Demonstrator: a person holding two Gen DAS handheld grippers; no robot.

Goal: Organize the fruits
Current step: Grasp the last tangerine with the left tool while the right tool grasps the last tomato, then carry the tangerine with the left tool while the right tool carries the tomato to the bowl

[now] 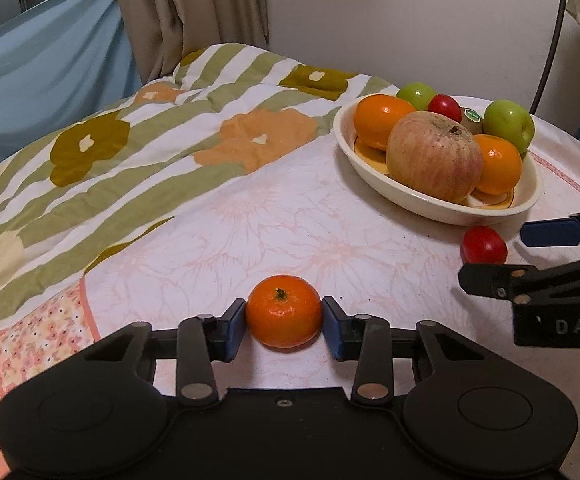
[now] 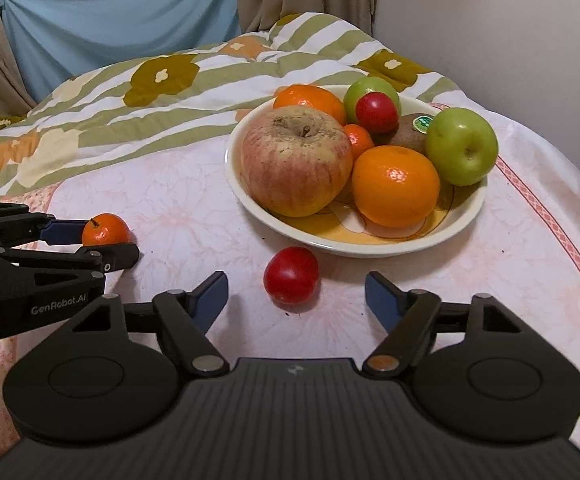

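Plainly, left claw (image 1: pixel 284 322) grips the tangerine (image 1: pixel 284 311); right claw (image 2: pixel 295 298) gapes around the half-hidden tomato (image 2: pixel 291 275).

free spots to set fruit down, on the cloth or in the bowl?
Bare pink floral cloth between the striped flowered quilt and the cream ceramic bowl; also right of the bowl. The bowl itself is crowded.

Bare tabletop (image 2: pixel 470 280) lies open right of the bowl (image 2: pixel 370 246), and on its near side around the red fruit (image 2: pixel 291 275). Left of the bowl, the left tongs (image 2: pixel 106 236) clamping the mandarin (image 2: pixel 105 229) block the way; behind, the rumpled quilt (image 2: pixel 150 92) crowds its far-left rim.
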